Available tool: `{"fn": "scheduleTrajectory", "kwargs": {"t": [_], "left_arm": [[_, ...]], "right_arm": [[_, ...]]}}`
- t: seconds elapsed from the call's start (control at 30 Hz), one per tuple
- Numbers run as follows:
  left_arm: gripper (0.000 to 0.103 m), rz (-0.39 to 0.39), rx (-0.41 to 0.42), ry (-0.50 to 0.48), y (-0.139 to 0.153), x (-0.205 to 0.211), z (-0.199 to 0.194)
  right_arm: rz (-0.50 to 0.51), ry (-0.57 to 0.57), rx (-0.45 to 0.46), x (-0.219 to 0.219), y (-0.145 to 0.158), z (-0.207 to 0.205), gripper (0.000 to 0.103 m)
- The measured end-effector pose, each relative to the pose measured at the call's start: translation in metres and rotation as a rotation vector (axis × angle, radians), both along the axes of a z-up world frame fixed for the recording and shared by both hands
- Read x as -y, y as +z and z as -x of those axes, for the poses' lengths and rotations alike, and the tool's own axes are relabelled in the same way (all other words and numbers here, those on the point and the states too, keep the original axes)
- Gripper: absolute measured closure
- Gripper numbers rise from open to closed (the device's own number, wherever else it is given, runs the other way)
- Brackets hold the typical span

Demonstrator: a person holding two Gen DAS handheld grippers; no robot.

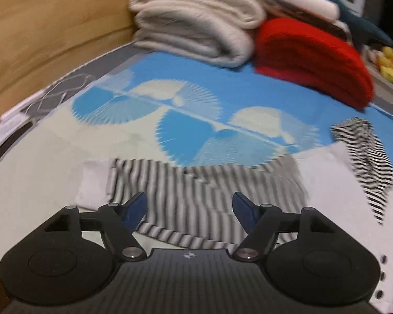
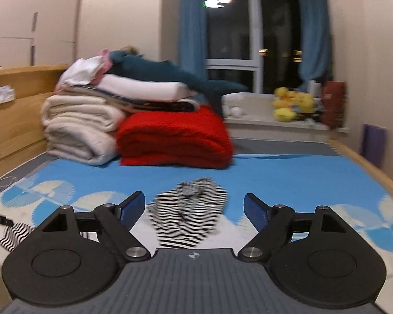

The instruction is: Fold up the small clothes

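Both my left jaws (image 1: 189,206) and right jaws (image 2: 194,208) gape, released. The striped garment (image 1: 196,196) lies mid-bed; its loose sleeve (image 2: 188,209) could slump, spoiling the fold.

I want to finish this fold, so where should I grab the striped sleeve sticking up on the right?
Take the striped sleeve at its bunched, raised far end, coming from above with the right gripper. That end stands off the bed sheet, so open fingers can likely straddle it.
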State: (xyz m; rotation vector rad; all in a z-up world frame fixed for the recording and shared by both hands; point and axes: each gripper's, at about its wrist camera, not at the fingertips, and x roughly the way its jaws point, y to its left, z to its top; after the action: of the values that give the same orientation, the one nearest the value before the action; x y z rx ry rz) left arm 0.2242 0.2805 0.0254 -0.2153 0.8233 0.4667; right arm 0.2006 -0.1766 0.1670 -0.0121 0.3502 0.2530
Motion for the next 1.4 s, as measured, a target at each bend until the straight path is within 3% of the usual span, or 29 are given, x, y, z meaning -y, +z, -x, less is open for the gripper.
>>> {"fn": "scheduleTrajectory", "kwargs": {"t": [0.1,0.2,0.33,0.43,0.57,0.63,0.77,0.83,0.93,1.1,1.23,1.3,1.4], "left_arm": [[0.027,0.08,-0.035,0.071,-0.017,-0.041,0.005],[0.031,0.179,-0.057,0.155,-0.039,-0.08,0.014],[0.038,0.317,-0.106,0.307,-0.073,-0.124,0.017],[0.052,0.394,-0.118,0.407,-0.092,-0.143,0.02],[0.102,0.387,-0.11,0.44,-0.094,-0.144,0.013],[0.103,0.319,-0.087,0.451,-0.079,-0.134,0.008],[0.103,0.156,0.028,0.335,-0.022,-0.081,-0.016],[0.103,0.118,0.081,0.25,0.004,-0.045,-0.028],[0.103,0.124,0.158,0.101,0.037,0.021,-0.043],[0.103,0.24,0.221,-0.256,0.066,0.154,-0.058],[0.097,0.462,0.118,-0.62,0.064,0.231,-0.063],[0.091,0.441,0.094,-0.631,0.061,0.242,-0.061],[0.09,0.407,0.049,-0.555,0.051,0.236,-0.068]], "right_arm": [[0.032,-0.034,-0.106,-0.016,-0.027,-0.017,0.021],[0.008,0.006,-0.187,-0.023,-0.04,-0.029,0.028],[-0.009,0.053,-0.213,-0.018,-0.041,-0.034,0.048],[-0.004,0.043,-0.221,-0.012,-0.038,-0.043,0.059],[-0.013,-0.017,-0.246,-0.001,-0.039,-0.056,0.059],[-0.025,-0.042,-0.261,0.008,-0.042,-0.058,0.06],[-0.035,-0.084,-0.286,0.024,-0.043,-0.063,0.062],[-0.034,-0.091,-0.294,0.031,-0.042,-0.068,0.062],[-0.036,-0.114,-0.314,0.043,-0.04,-0.077,0.062],[-0.078,-0.18,-0.383,0.065,-0.049,-0.095,0.062],[-0.139,-0.22,-0.495,0.077,-0.068,-0.106,0.062],[-0.173,-0.235,-0.541,0.081,-0.077,-0.11,0.062],[-0.206,-0.262,-0.591,0.085,-0.09,-0.114,0.061]]}}
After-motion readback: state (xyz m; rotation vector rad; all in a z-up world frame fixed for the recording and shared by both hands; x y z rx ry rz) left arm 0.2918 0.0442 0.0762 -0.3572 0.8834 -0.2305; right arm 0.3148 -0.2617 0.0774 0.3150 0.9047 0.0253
